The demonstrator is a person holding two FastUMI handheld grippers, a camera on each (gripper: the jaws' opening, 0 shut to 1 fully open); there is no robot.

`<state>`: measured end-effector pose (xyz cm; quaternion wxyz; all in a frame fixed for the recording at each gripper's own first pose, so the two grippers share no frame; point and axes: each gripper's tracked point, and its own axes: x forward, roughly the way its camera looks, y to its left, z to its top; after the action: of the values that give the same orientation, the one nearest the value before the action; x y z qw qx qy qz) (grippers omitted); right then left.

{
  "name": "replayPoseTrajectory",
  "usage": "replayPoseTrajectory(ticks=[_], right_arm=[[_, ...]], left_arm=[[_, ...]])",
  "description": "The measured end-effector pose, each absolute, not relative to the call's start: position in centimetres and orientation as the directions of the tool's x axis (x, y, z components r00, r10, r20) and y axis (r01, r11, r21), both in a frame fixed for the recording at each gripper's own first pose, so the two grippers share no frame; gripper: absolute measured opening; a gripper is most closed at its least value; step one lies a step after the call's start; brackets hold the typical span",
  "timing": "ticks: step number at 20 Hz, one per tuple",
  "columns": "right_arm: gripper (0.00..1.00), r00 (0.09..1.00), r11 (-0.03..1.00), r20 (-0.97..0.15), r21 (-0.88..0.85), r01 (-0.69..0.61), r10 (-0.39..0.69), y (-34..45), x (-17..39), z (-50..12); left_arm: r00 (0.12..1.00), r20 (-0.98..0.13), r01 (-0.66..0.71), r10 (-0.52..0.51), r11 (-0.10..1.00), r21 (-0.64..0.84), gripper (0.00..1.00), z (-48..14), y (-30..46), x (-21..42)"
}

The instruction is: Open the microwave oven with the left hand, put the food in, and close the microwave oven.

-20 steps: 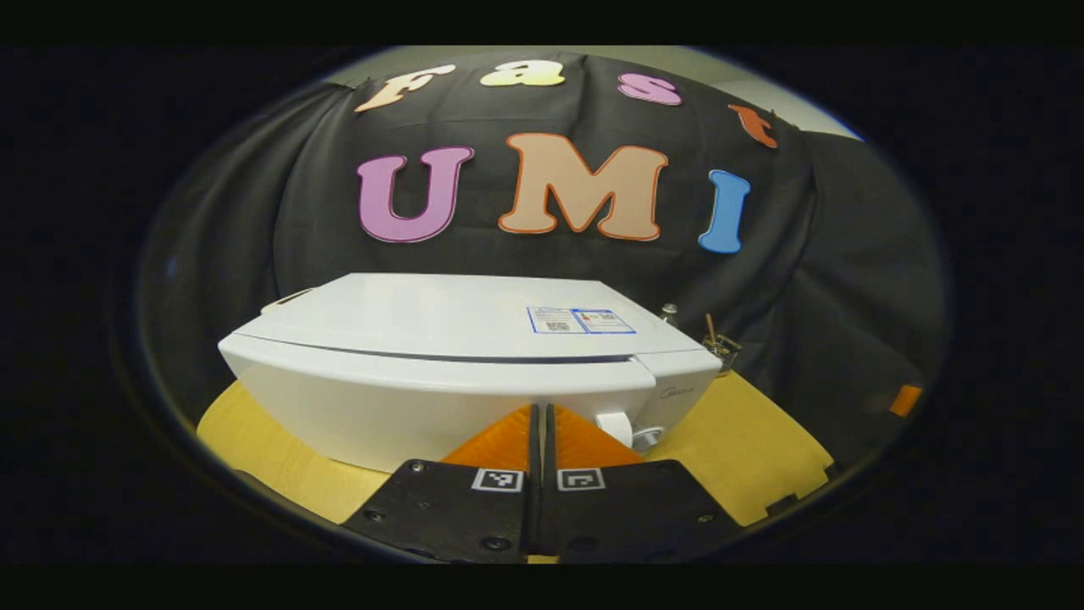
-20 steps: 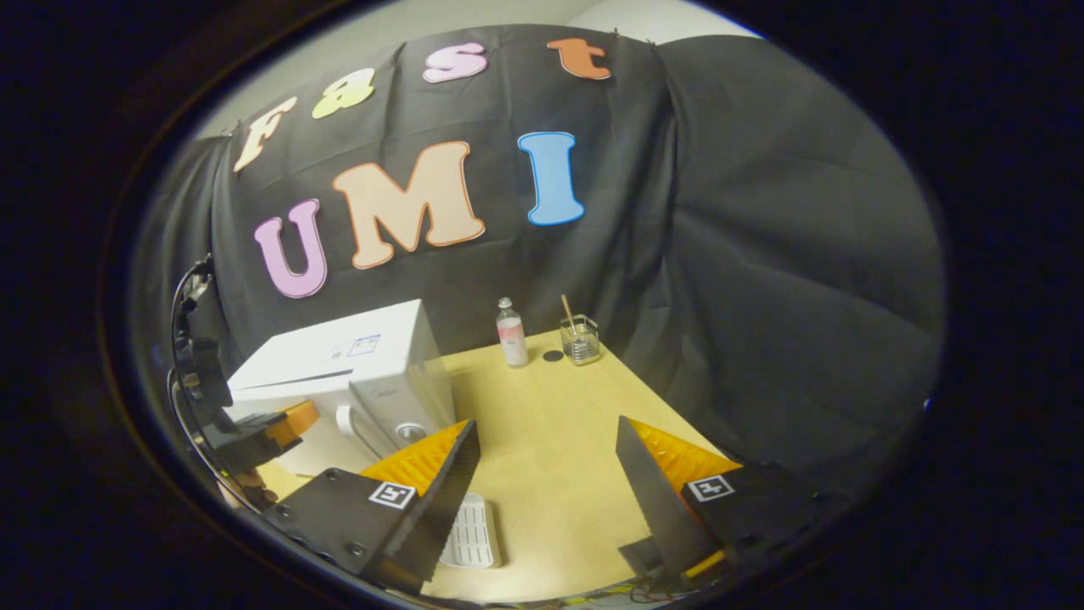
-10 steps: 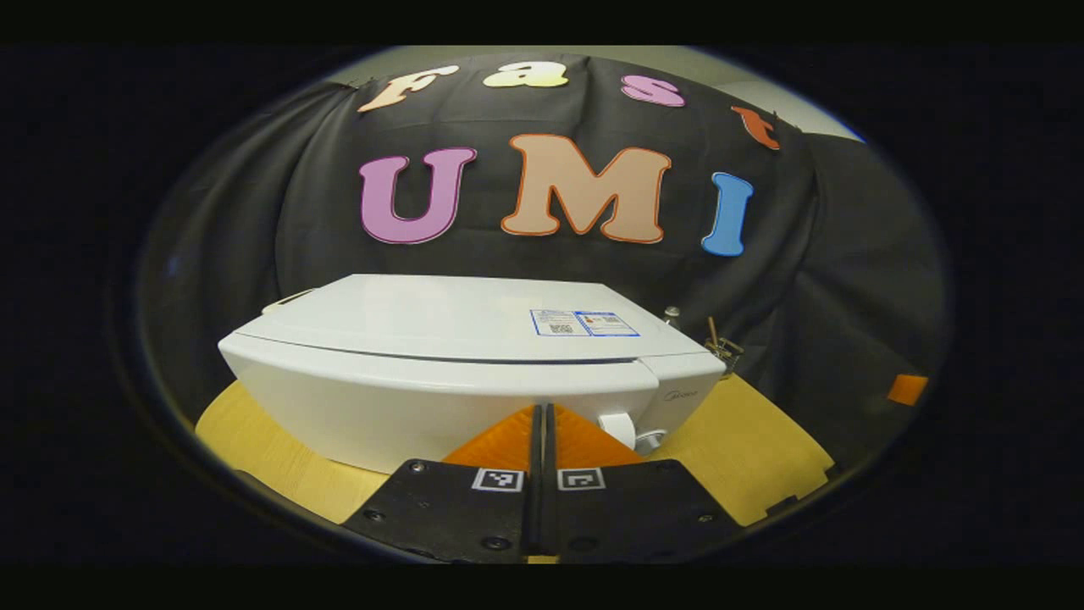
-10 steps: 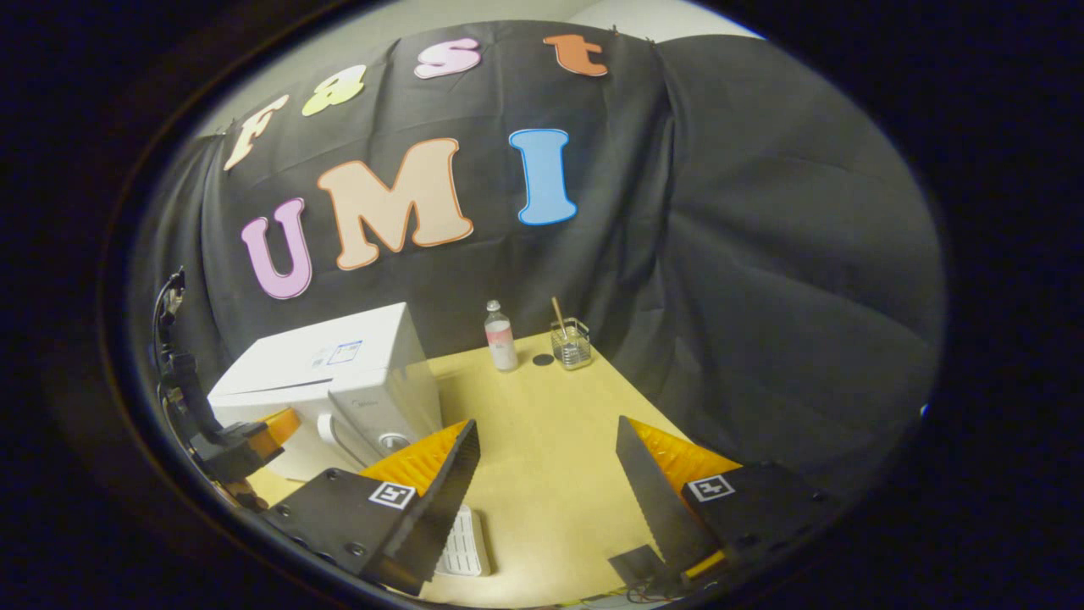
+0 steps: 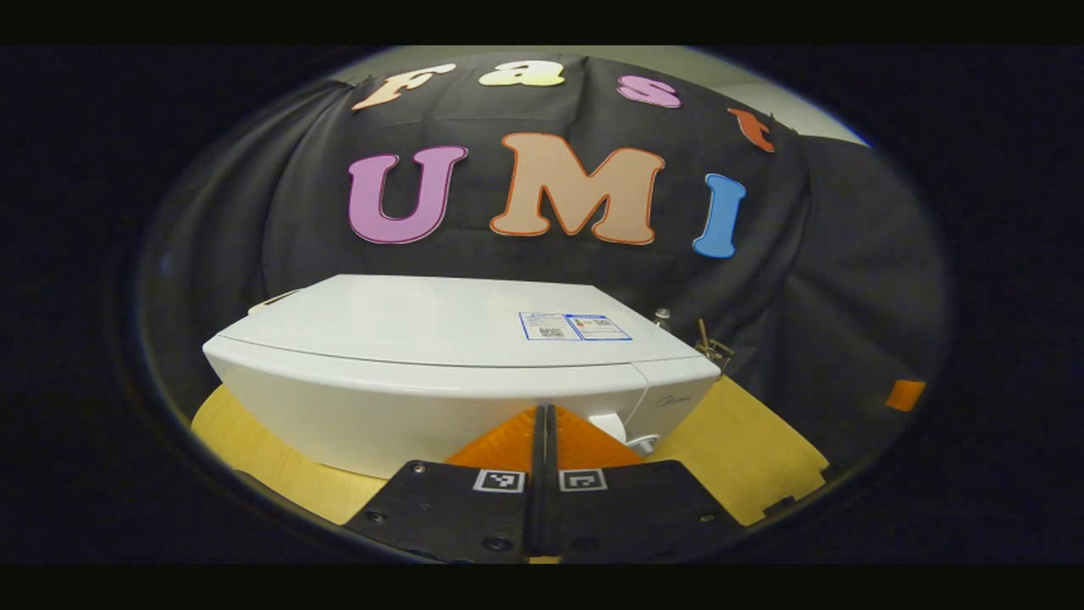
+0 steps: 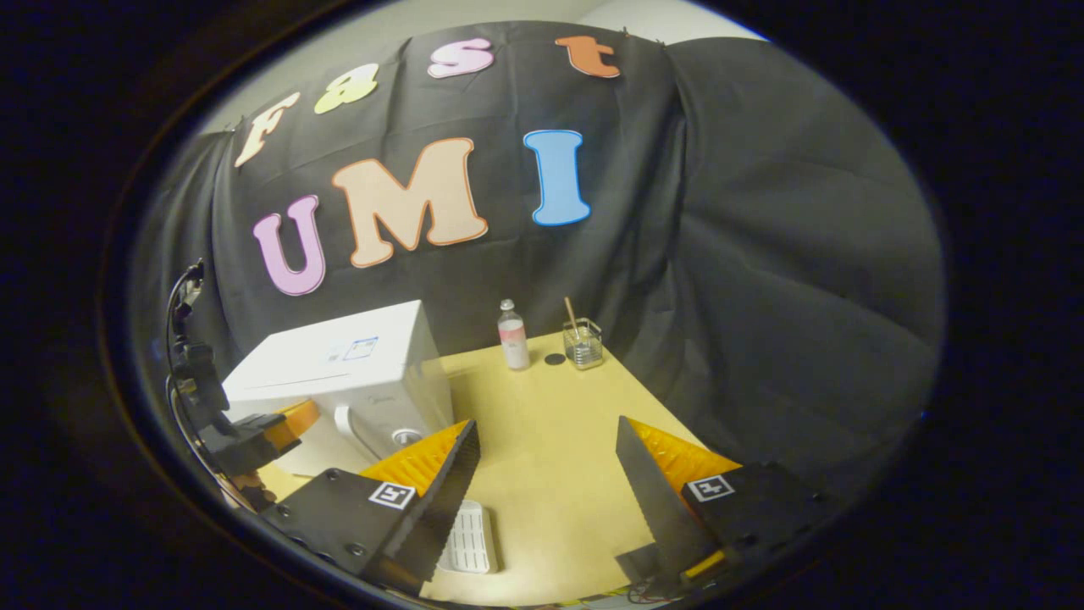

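The white microwave point(image 5: 440, 356) stands on the yellow table with its door against the body; only a thin seam runs along the top edge. My left gripper point(image 5: 543, 411) is shut with nothing between its fingers, and its tips are at the door front just left of the white handle point(image 5: 611, 426). In the right gripper view the microwave point(image 6: 356, 373) is at the left, with the left gripper point(image 6: 279, 428) at its front. My right gripper point(image 6: 546, 424) hangs open above the table, holding nothing. A white ridged tray point(image 6: 468, 535) lies below its left finger.
A small bottle point(image 6: 511, 335), a glass holding a stick point(image 6: 583, 343) and a small dark disc point(image 6: 555, 358) stand at the table's far edge by the black cloth wall. Bare tabletop point(image 6: 550, 474) stretches between the microwave and the right edge.
The dark gap along the top of the microwave door has thinned to a fine seam. The right gripper view swung slightly left and back; both grippers keep their states.
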<state>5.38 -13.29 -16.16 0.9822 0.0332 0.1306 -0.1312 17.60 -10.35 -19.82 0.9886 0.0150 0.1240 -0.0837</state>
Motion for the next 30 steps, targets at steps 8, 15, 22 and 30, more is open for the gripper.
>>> replayPoseTrajectory(ticks=[8, 15, 22, 30], right_arm=[[1.0, 0.961, 0.991, -0.249, 0.022, 0.132, -0.122, -9.7, 8.6, -15.2], [0.92, 0.987, 0.997, -0.155, -0.069, 0.03, -0.041, -6.7, 11.2, -11.1], [0.92, 0.992, 0.997, -0.121, -0.065, -0.046, 0.038, -2.4, 11.7, -9.4], [0.92, 0.99, 0.995, -0.119, -0.044, -0.085, 0.08, -0.5, 10.5, -9.3]], left_arm=[[0.98, -0.179, 0.082, -0.082, 0.997, -0.007, 0.01, -15.0, -6.9, 12.9], [0.994, -0.082, -0.07, 0.07, 0.998, -0.001, 0.06, -9.2, 0.2, 8.4], [0.992, -0.031, -0.12, 0.121, 0.992, 0.03, 0.96, -6.6, 2.3, 6.5], [0.991, -0.009, -0.131, 0.133, 0.988, 0.083, 0.96, -5.6, 2.5, 4.4]])
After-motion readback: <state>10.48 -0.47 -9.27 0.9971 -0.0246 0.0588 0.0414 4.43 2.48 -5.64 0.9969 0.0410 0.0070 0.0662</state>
